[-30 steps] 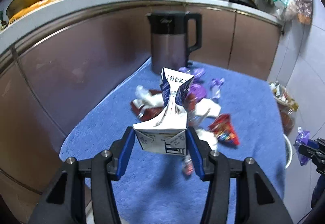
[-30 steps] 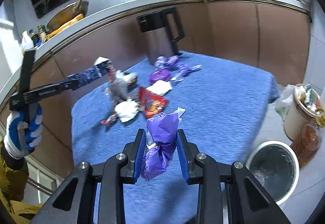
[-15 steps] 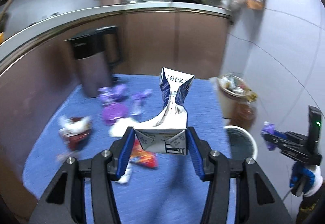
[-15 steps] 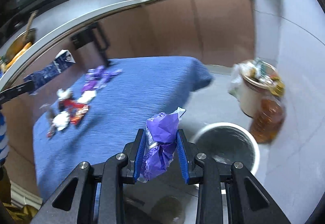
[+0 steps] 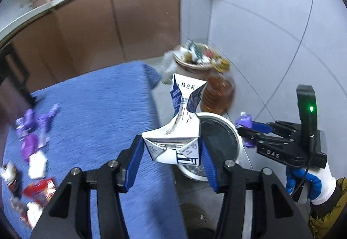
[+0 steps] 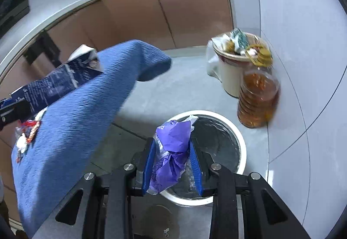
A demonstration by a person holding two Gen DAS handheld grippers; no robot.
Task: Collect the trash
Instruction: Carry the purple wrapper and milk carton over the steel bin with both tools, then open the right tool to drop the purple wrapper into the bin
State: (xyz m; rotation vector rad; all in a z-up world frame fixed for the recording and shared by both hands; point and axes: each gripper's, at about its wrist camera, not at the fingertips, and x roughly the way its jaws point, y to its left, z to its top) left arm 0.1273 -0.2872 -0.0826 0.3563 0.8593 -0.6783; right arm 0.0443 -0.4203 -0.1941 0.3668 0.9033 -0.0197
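Observation:
My left gripper [image 5: 172, 148] is shut on the base of a crumpled white and blue milk carton [image 5: 175, 130], held upright at the edge of the blue-covered table [image 5: 97, 108]. A white-rimmed trash bin [image 5: 236, 137] stands on the floor just behind the carton. To the right, my right gripper [image 5: 245, 130] hangs over the bin's far rim. In the right wrist view that gripper [image 6: 173, 152] is shut on a crumpled purple wrapper [image 6: 173, 141] directly above the bin [image 6: 240, 141]. The carton [image 6: 60, 85] shows at the left, above the table.
Several loose wrappers [image 5: 30, 145] and a red packet [image 5: 39, 189] lie on the table's left side. A cream bucket heaped with rubbish [image 6: 234, 69] and an amber bottle [image 6: 258, 100] stand beyond the bin by the grey wall. Brown cabinets run behind. A gloved hand [image 5: 312, 182] holds the right gripper.
Both grippers have swung away from the table's middle toward the floor bin and dipped lower. The right one now hangs over the bin. Both grips look unchanged.

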